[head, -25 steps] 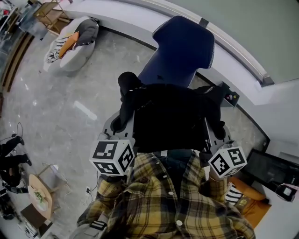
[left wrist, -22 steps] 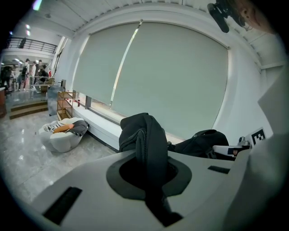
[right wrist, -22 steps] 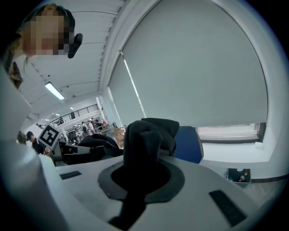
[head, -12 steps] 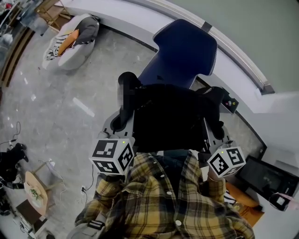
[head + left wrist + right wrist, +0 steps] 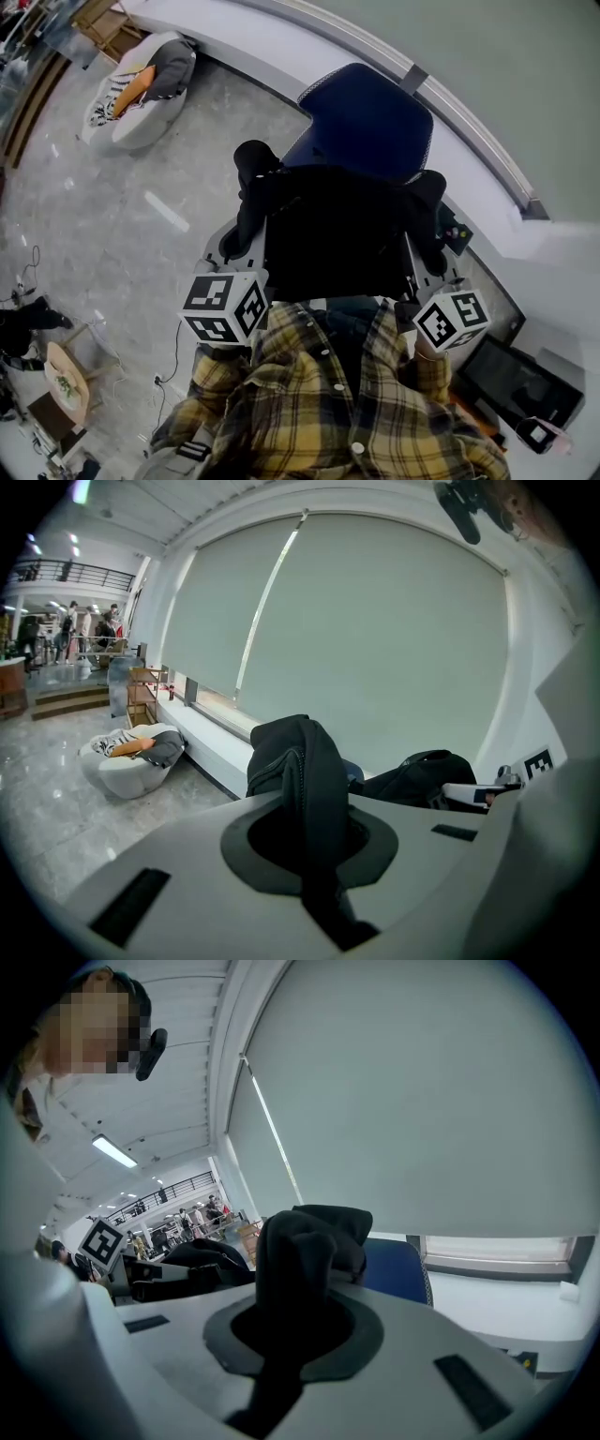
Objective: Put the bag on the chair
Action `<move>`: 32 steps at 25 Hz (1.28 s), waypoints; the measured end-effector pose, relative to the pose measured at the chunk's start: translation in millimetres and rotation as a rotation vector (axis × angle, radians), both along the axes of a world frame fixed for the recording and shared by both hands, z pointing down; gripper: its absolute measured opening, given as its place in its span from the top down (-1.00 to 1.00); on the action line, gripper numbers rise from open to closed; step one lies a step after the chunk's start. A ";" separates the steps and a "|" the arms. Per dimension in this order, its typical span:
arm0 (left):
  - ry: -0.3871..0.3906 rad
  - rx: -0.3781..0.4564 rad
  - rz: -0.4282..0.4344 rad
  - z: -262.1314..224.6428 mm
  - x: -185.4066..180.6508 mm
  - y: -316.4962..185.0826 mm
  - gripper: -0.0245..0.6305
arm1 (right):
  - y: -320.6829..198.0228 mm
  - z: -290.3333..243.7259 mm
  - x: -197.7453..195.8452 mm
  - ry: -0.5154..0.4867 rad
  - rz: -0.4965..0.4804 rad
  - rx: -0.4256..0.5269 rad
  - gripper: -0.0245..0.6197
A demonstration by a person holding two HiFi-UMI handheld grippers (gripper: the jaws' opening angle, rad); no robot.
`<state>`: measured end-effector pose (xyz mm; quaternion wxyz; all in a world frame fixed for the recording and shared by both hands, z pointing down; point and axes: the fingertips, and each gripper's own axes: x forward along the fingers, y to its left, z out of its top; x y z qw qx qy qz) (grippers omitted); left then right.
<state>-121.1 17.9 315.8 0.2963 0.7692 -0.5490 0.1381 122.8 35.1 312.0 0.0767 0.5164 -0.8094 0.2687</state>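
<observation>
A black bag (image 5: 336, 234) hangs between my two grippers in the head view, held in front of the person's plaid shirt. The left gripper (image 5: 246, 202) is shut on the bag's left strap (image 5: 305, 789), which bunches up black between its jaws. On the other side, black strap fabric (image 5: 295, 1279) is pinched in the right gripper (image 5: 429, 220). A blue chair (image 5: 370, 122) stands just beyond the bag; its padded back (image 5: 394, 1269) also shows behind the right jaws. The bag covers the chair's seat from view.
A white ledge (image 5: 281, 47) runs along the window behind the chair. A white beanbag (image 5: 136, 89) with orange and grey items lies on the marble floor at upper left. A dark monitor (image 5: 516, 380) sits at lower right, a small wooden stool (image 5: 66, 380) at lower left.
Both grippers have carried the bag forward toward the blue chair; the chair now sits closer and partly behind the bag. Both grips stay the same.
</observation>
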 end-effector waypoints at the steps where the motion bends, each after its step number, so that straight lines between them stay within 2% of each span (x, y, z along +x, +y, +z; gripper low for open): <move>1: -0.001 0.002 -0.008 -1.1 5.8 -10.6 0.83 | -12.1 -1.4 4.6 0.001 -0.010 0.004 0.81; 8: -0.028 0.005 -0.070 -9.5 38.7 -61.8 0.83 | -81.8 -4.1 34.3 -0.005 -0.090 0.001 0.81; 16: -0.039 -0.011 -0.144 -5.6 43.0 -101.7 0.83 | -143.3 -1.3 35.1 0.002 -0.188 -0.003 0.81; 32: -0.047 -0.035 -0.120 2.1 11.0 -121.9 0.83 | -158.8 10.8 -0.2 -0.001 -0.166 -0.044 0.81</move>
